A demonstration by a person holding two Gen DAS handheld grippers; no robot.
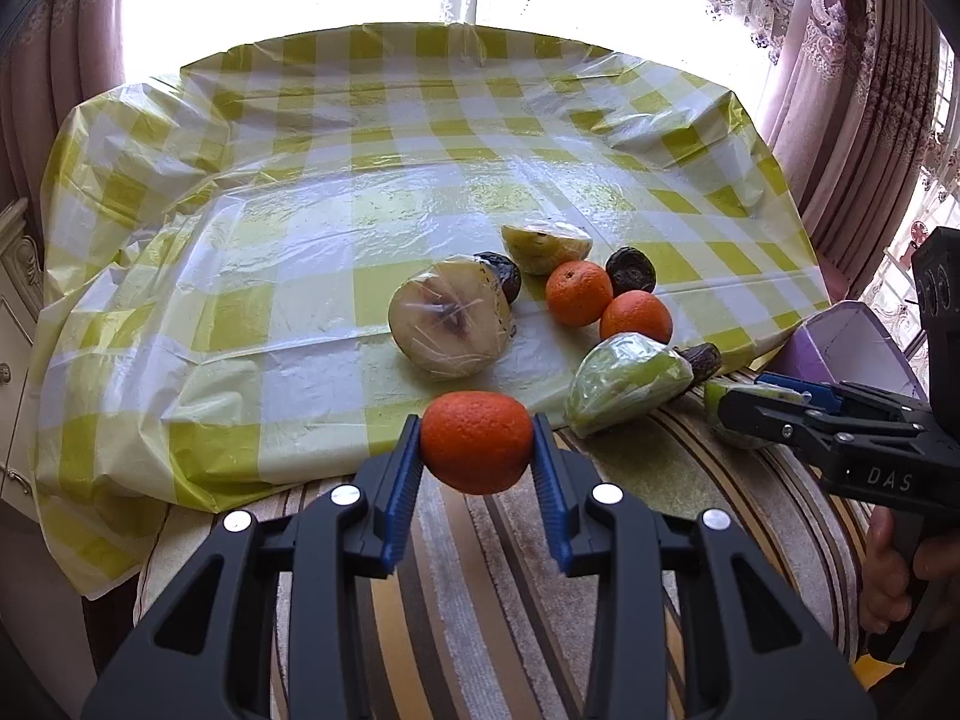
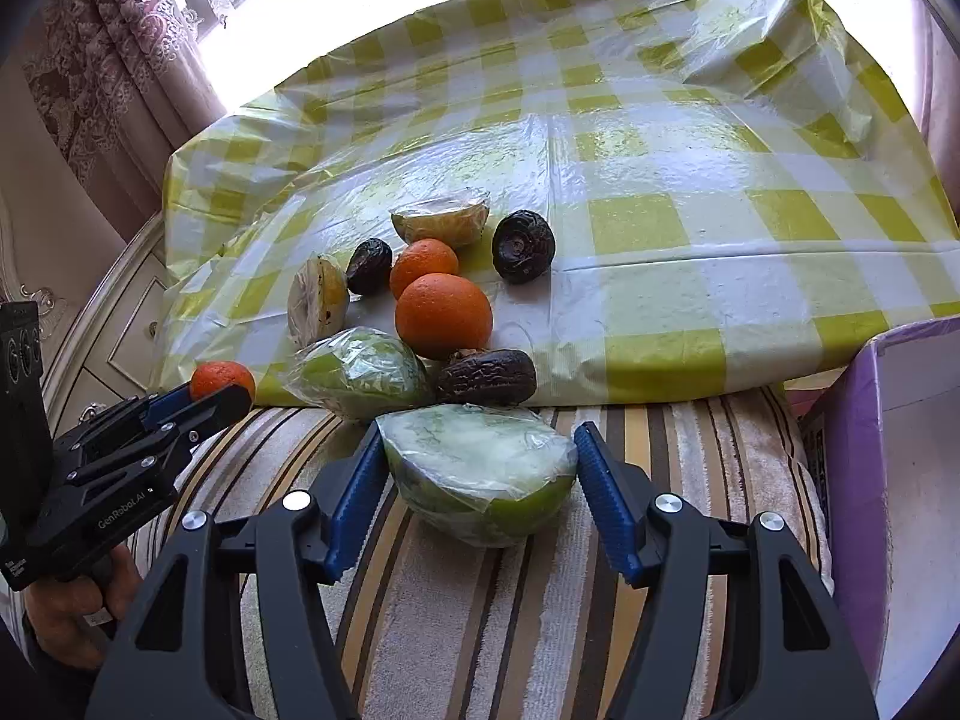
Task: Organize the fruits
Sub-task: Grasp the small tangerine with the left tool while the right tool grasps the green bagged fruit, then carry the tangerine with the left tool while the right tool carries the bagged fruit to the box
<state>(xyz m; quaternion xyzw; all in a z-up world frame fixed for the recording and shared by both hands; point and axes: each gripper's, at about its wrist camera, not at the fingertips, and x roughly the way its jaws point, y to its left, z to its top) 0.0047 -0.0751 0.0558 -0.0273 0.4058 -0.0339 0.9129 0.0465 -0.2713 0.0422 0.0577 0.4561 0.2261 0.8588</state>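
Observation:
My left gripper [image 1: 475, 427] is shut on a small orange [image 1: 474, 441], held just above the near edge of the checked cloth [image 1: 300, 276]. In the right wrist view the left gripper [image 2: 211, 397] shows at the left with that orange [image 2: 222, 375] at its tips. My right gripper [image 2: 480, 429] has both blue pads against the sides of a film-wrapped green fruit half [image 2: 480, 474], which rests on the striped towel [image 2: 456, 612]. Two more oranges [image 1: 578, 293] [image 1: 636, 316] lie on the cloth.
On the cloth lie a wrapped pale fruit half [image 1: 447, 324], a wrapped green piece [image 1: 624, 381], another wrapped half [image 1: 546, 246] and dark dried fruits [image 1: 630, 270]. A purple box [image 2: 900, 480] stands open at the right. Curtains and a window lie beyond.

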